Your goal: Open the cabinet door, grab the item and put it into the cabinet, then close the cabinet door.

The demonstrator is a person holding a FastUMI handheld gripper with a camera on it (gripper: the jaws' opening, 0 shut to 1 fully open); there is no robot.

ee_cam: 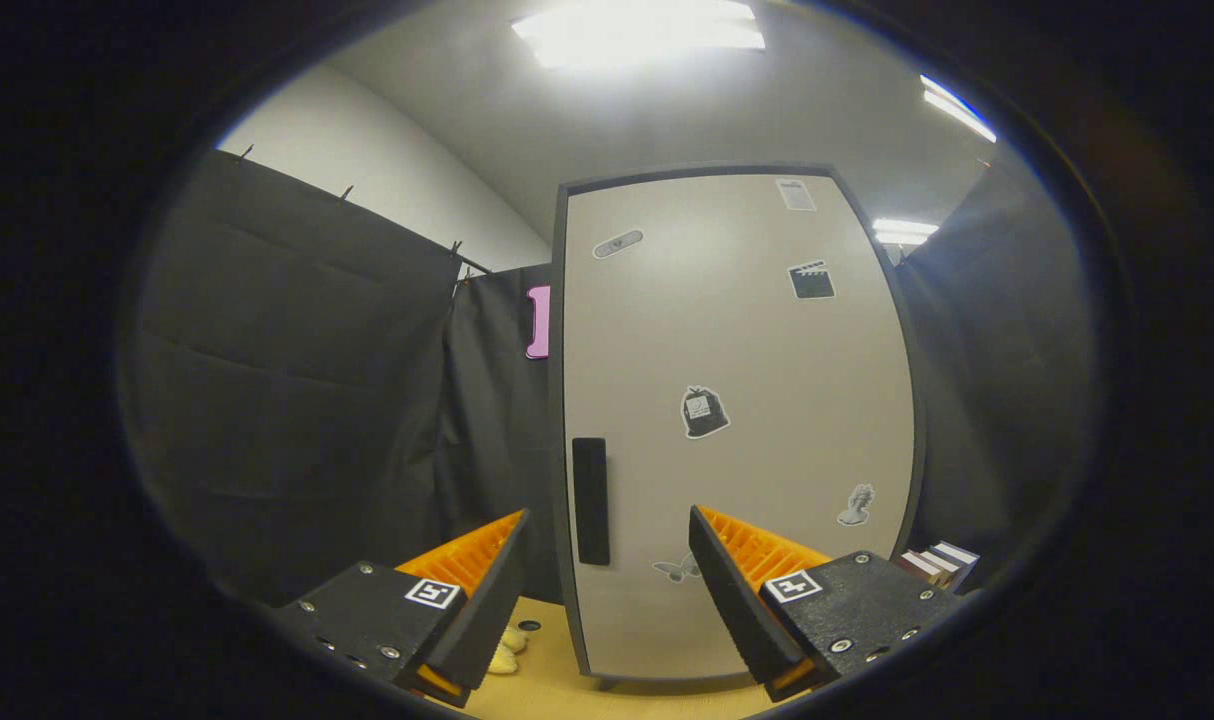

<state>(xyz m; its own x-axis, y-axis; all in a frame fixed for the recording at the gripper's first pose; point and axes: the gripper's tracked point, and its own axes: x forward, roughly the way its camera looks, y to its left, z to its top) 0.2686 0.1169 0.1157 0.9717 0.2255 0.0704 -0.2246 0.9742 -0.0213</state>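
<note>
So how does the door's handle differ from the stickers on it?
The handle is a tall, plain black bar at the cabinet door's left edge, beyond the open gripper. The stickers are small, varied picture shapes scattered across the panel, one a black clapperboard sticker. Both sit on the shut door's front.

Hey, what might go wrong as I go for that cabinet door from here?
1. The door is shut and its only grip is a slim dark handle near the hinge-free edge; the open fingers may slip off it.
2. A pale item lies on the wooden surface beside the door's foot and may get knocked.
3. Books stand close alongside.
</note>
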